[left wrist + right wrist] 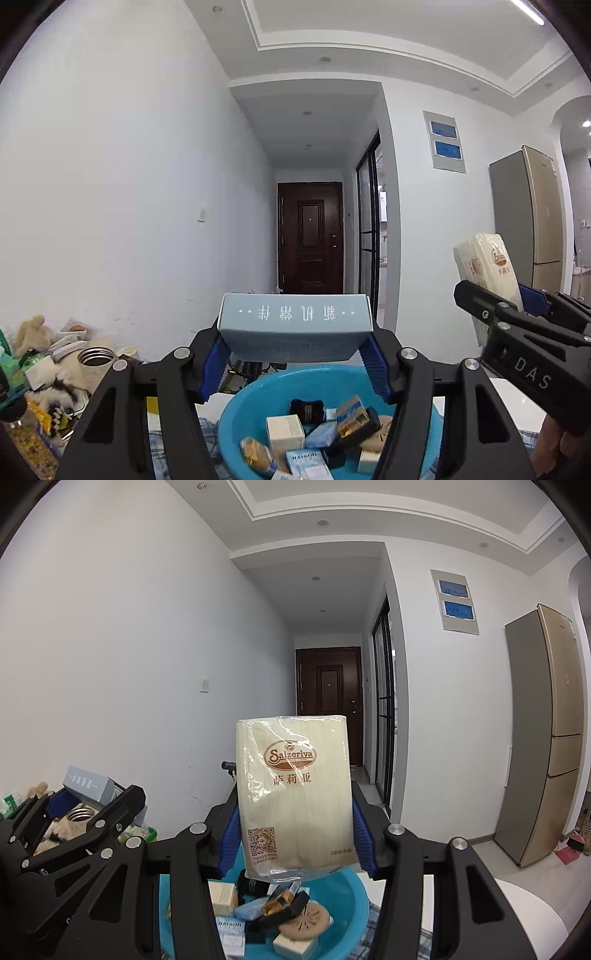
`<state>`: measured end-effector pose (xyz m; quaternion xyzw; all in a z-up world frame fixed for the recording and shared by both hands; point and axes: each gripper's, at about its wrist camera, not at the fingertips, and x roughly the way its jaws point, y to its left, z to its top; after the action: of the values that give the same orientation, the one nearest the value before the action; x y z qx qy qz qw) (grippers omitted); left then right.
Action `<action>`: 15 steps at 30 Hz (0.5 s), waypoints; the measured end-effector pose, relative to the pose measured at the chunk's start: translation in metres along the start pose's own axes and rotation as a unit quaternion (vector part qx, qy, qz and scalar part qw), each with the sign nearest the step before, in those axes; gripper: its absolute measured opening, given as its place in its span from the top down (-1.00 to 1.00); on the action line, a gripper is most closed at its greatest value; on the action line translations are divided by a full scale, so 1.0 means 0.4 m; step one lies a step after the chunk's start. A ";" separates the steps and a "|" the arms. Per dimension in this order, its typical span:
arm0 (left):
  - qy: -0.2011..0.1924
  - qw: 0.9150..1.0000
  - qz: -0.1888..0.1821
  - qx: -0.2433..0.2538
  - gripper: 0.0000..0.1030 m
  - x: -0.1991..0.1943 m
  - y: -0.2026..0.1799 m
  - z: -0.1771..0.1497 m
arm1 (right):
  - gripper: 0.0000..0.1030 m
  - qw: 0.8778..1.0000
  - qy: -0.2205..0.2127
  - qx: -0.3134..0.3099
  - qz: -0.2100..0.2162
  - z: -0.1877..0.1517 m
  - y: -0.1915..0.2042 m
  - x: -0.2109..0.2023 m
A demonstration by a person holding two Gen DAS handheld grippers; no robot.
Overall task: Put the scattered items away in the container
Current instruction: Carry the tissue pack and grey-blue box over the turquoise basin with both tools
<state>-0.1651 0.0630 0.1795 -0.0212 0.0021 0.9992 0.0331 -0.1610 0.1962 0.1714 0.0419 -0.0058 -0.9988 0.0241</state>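
Cardboard, pale blue and rectangular, the box point(293, 326) sits clamped in the left hand-held gripper point(295, 365) above the round blue plastic basin point(236, 417). Right hand-held gripper point(295, 834) pinches a crinkly plastic-wrapped Saizeriya napkin pack point(293, 794) over the same basin, beside the left.

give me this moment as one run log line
left tool: shut on blue box | right tool: shut on napkin pack | both held above blue basin | basin part-filled with small items

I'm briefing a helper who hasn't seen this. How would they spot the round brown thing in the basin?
Find the blue basin below both hand-held grippers. At its right side lies a round tan disc with slots radiating from its centre; everything around it is boxy.
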 end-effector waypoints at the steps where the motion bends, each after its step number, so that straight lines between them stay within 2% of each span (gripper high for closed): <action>1: 0.003 1.000 -0.001 0.000 -0.27 0.021 -0.001 -0.001 | 0.03 1.000 0.000 0.000 0.000 0.000 -0.001 0.013; 15: 0.036 0.999 -0.003 -0.014 -0.27 0.234 0.034 -0.067 | 0.03 1.000 0.015 0.006 0.005 -0.038 -0.017 0.173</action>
<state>-0.2581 0.0557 0.1487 -0.0581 -0.0106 0.9976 0.0359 -0.2291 0.1996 0.1505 0.0574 -0.0112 -0.9979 0.0289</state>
